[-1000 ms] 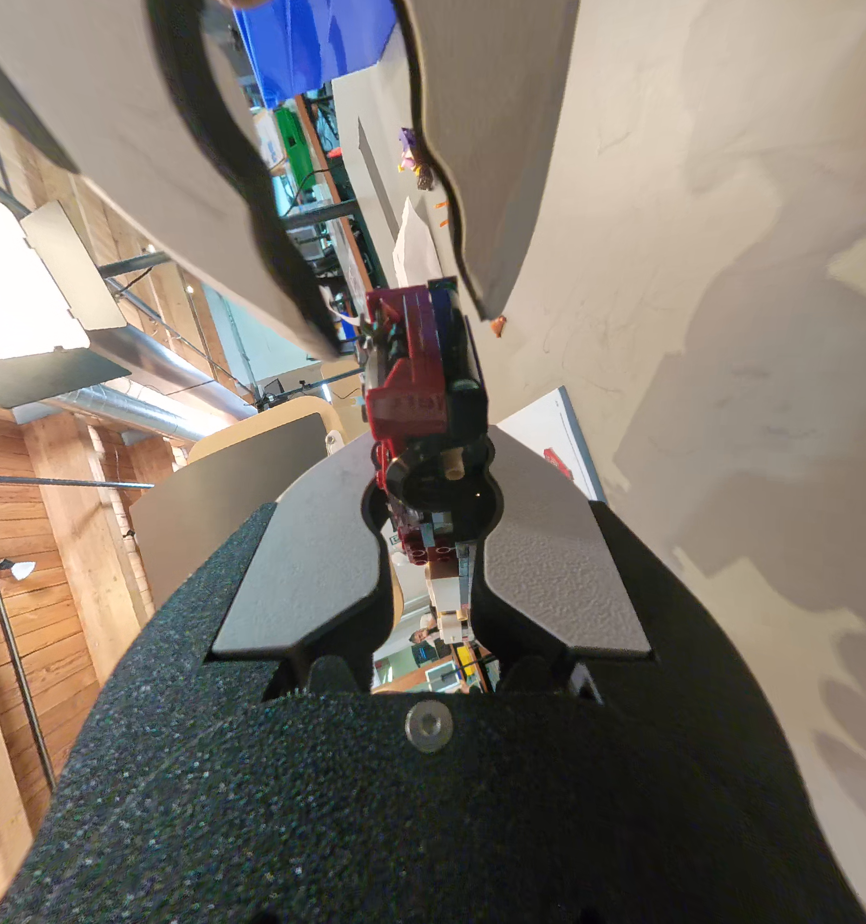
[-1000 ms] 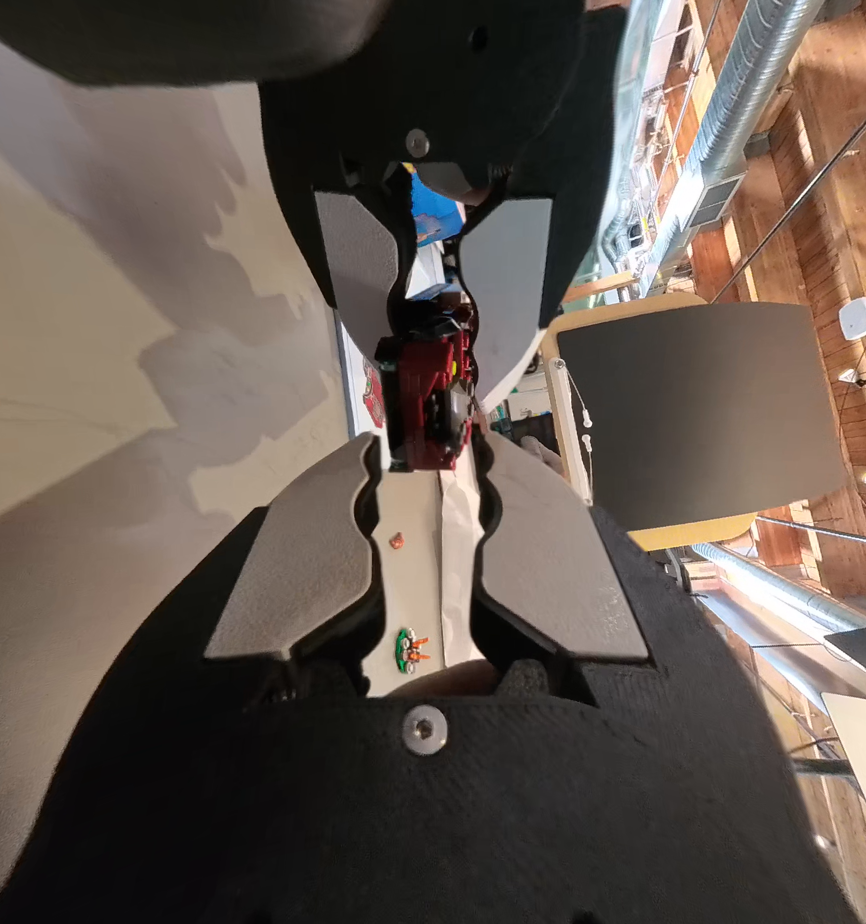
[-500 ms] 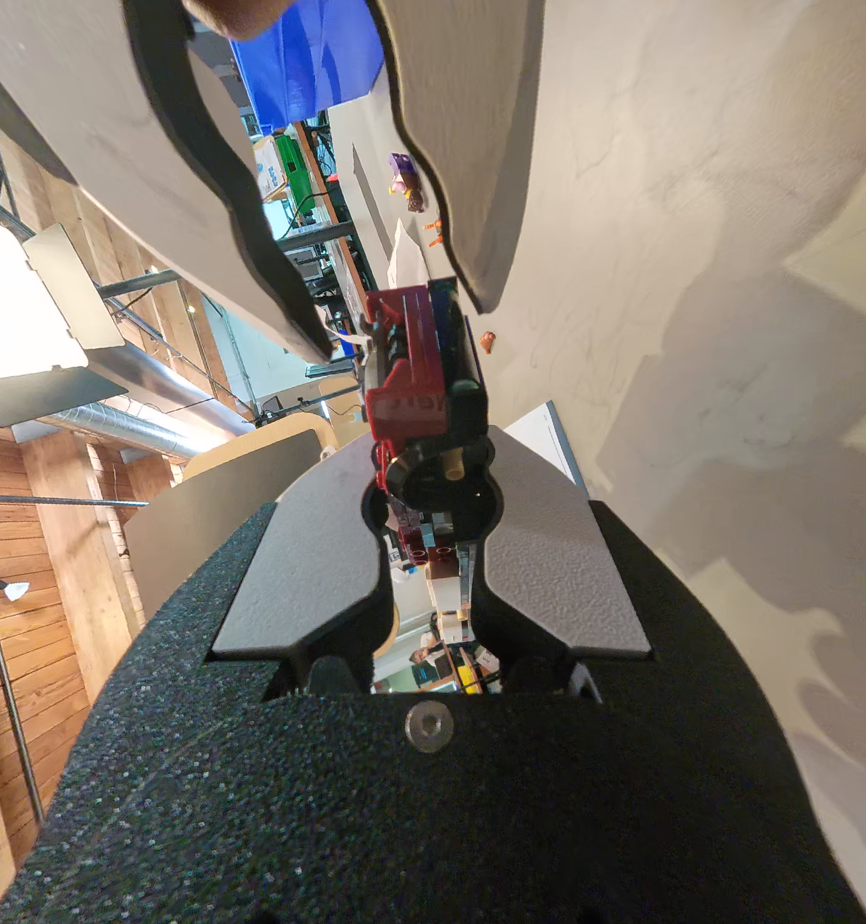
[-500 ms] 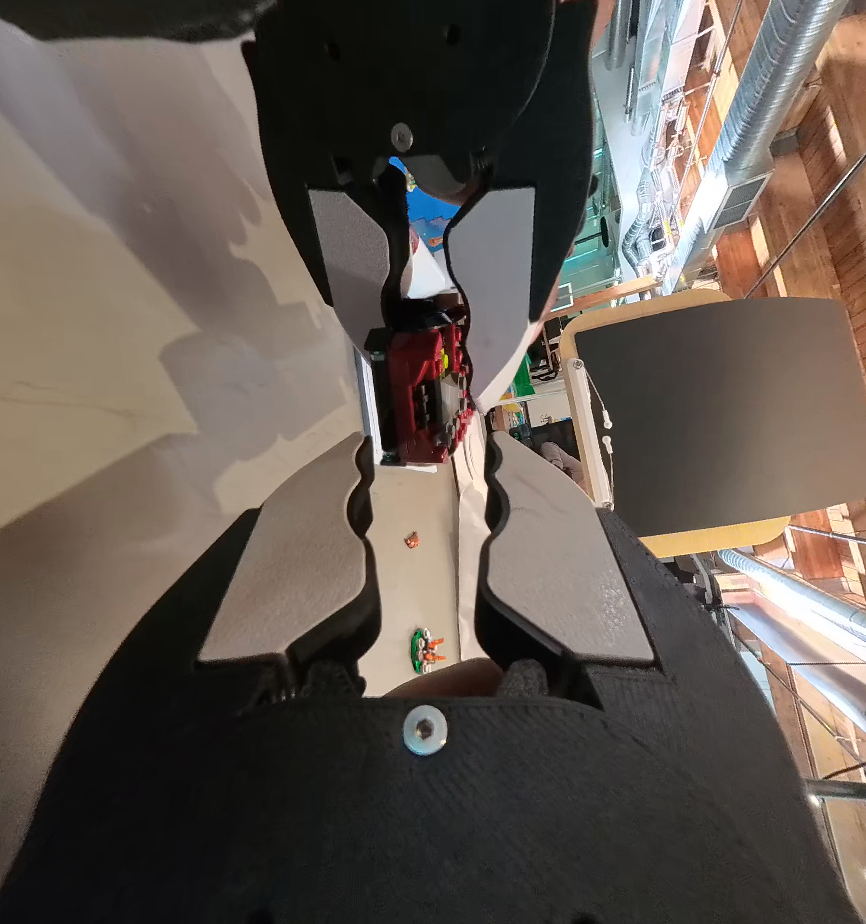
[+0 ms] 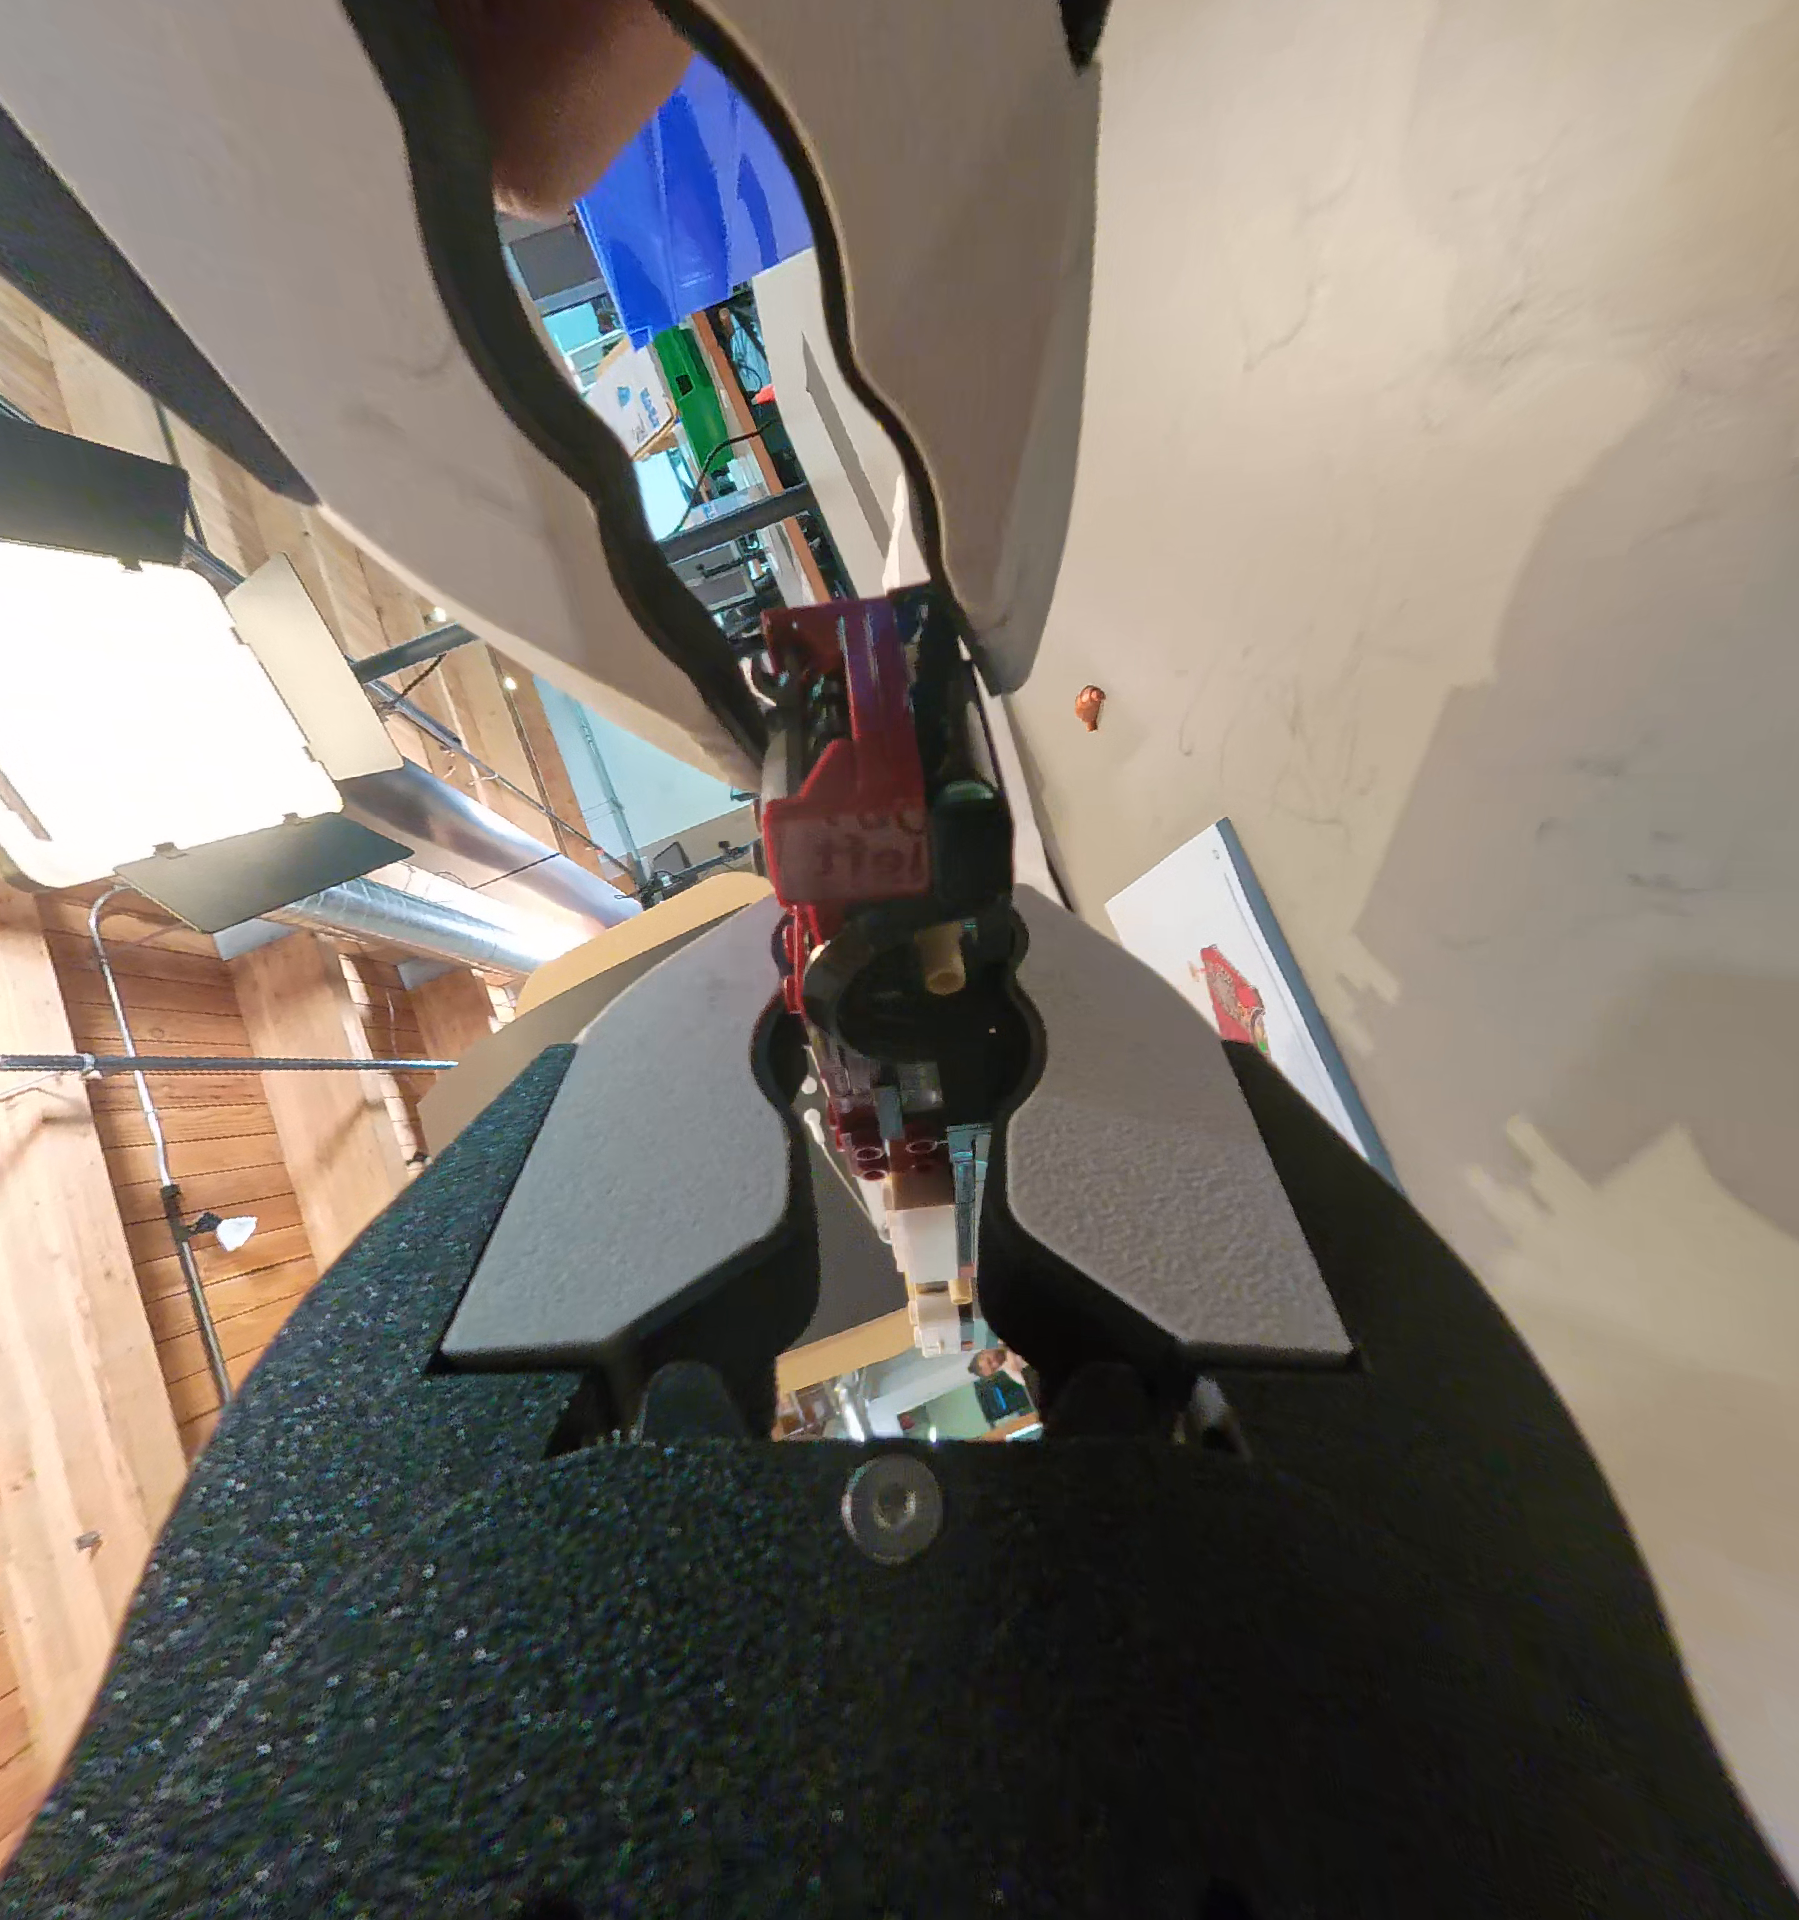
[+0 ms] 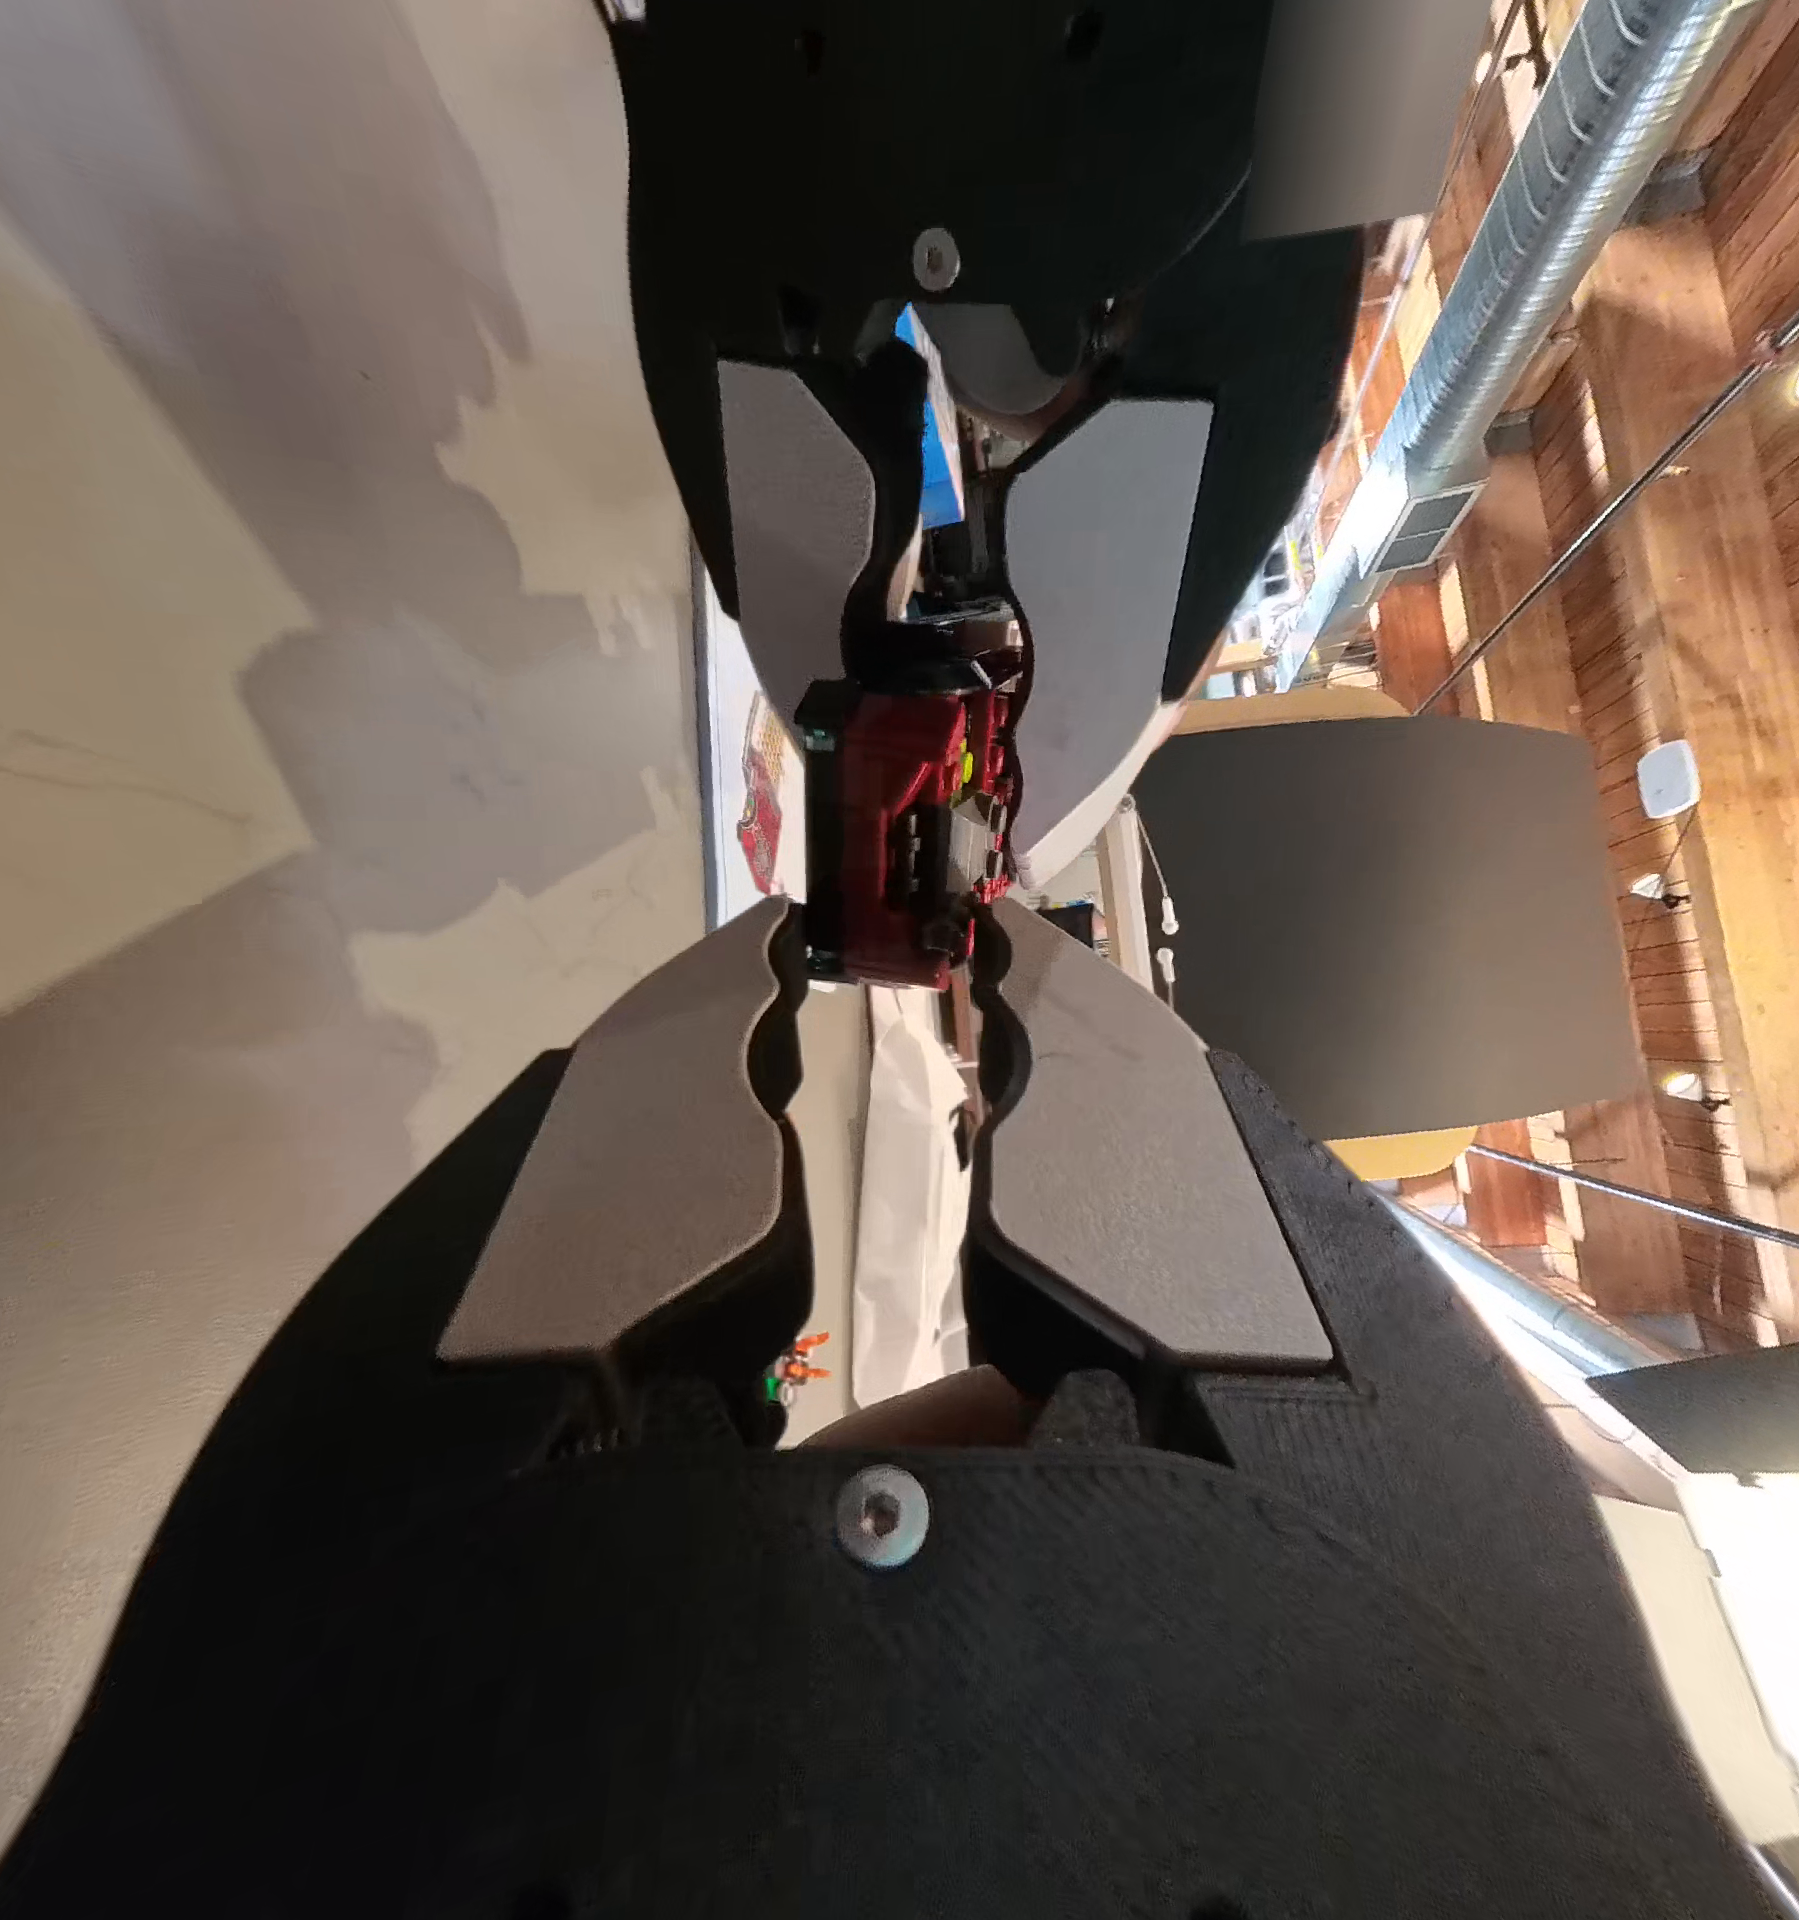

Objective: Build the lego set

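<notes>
Left hand-held gripper (image 5: 900,997) clamped on dark-red brick model (image 5: 853,831); right hand-held gripper (image 6: 890,951) gripping its other end

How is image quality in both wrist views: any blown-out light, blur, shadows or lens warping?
Left wrist view: light panel blown out, toy softly blurred, hard shadows on table. Right wrist view: toy dim and blurred, bright glare lower right, strong fisheye bending the duct.
</notes>
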Demonstrator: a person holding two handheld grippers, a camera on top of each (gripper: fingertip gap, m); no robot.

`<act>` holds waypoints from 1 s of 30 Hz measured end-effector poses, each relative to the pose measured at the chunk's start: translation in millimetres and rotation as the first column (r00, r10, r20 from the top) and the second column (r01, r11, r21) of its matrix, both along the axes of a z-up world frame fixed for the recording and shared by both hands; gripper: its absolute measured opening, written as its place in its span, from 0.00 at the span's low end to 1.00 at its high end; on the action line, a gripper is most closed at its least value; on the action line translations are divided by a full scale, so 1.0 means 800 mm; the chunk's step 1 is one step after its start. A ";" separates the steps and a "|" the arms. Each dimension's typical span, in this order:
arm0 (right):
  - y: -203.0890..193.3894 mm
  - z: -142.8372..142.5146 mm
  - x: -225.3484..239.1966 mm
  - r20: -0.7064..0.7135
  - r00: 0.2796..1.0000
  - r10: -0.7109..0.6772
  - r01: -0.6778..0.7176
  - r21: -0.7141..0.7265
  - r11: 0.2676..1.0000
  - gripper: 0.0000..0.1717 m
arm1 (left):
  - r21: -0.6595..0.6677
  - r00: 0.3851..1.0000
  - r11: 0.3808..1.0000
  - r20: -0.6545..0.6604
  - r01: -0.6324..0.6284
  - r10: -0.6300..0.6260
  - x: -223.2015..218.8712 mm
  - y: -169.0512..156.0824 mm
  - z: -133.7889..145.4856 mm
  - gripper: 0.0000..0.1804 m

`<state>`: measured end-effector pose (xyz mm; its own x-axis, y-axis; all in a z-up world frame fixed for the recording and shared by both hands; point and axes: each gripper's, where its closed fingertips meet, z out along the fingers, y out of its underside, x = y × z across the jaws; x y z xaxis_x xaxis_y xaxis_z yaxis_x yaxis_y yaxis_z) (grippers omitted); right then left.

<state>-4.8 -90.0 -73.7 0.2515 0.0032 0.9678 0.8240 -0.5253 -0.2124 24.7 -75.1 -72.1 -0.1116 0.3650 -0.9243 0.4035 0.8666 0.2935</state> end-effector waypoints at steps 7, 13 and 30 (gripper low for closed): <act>0.000 0.001 -0.002 0.032 0.999 0.000 0.001 -0.021 1.000 0.18 | 0.025 1.000 1.000 0.013 0.007 -0.007 -0.003 0.000 0.002 0.18; 0.001 0.000 -0.003 0.043 0.999 0.004 -0.003 -0.039 0.999 0.18 | 0.041 1.000 0.999 0.015 0.006 -0.006 -0.003 0.000 0.002 0.18; -0.005 -0.004 0.014 0.043 0.997 -0.059 0.062 -0.055 0.997 0.21 | 0.022 0.993 0.996 -0.070 -0.089 0.090 0.013 0.019 -0.013 0.18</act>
<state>6.2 -94.2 -76.7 0.2124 0.0444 0.9762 0.7977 -0.5849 -0.1470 35.4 -59.5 -82.8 -0.2097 0.3682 -0.9058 0.3448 0.8947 0.2839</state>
